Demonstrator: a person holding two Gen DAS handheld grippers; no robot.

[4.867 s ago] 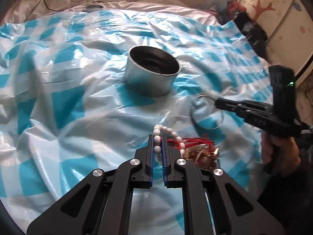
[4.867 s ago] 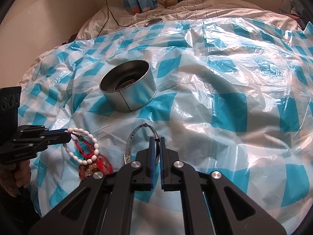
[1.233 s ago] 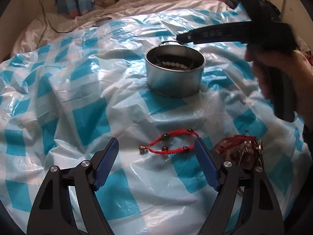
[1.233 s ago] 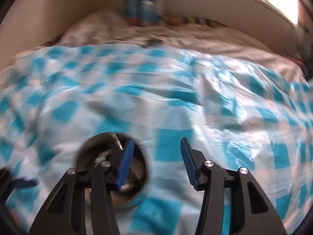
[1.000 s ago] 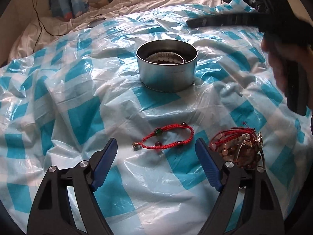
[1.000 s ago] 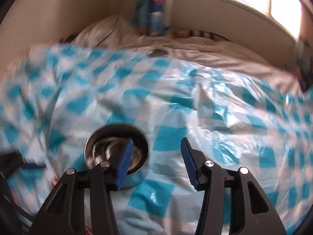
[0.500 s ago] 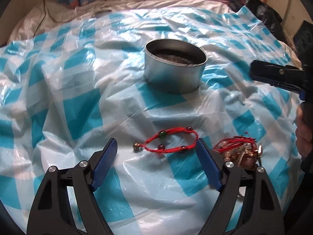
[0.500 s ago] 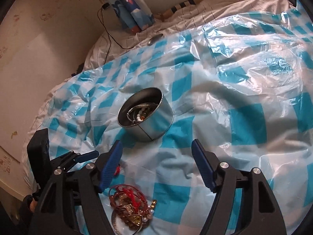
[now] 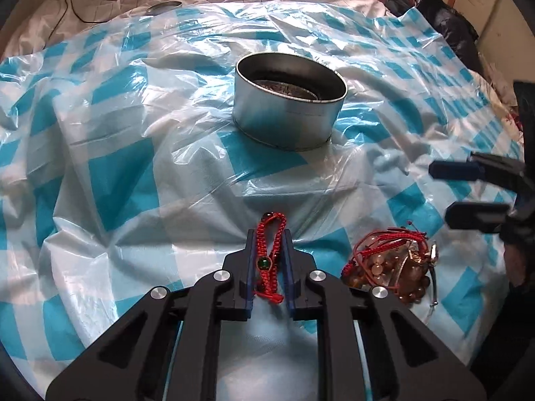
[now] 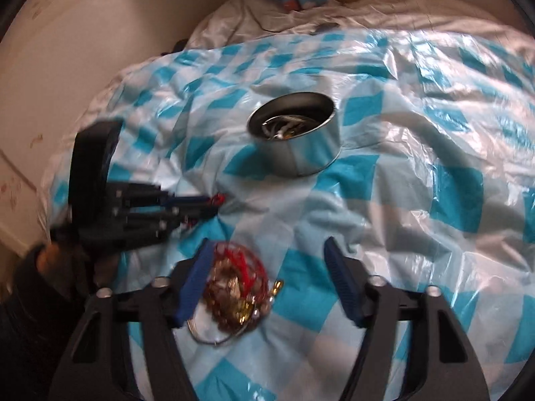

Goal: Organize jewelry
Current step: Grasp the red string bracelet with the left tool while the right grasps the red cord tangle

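One red braided bracelet, green bead, between closing left gripper fingers; right gripper closing, empty.

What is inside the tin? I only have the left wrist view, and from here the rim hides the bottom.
Observer: The right wrist view looks down into the tin. It already holds jewelry: a metal ring and some pale beads.
Operator: Are the right tongs around the tangled pile, or only near it?
Observer: Around it. The right tongs straddle the pile and their jaws are closing. The pile lies close to one pad, with a clear gap to the other, so it is not gripped yet.
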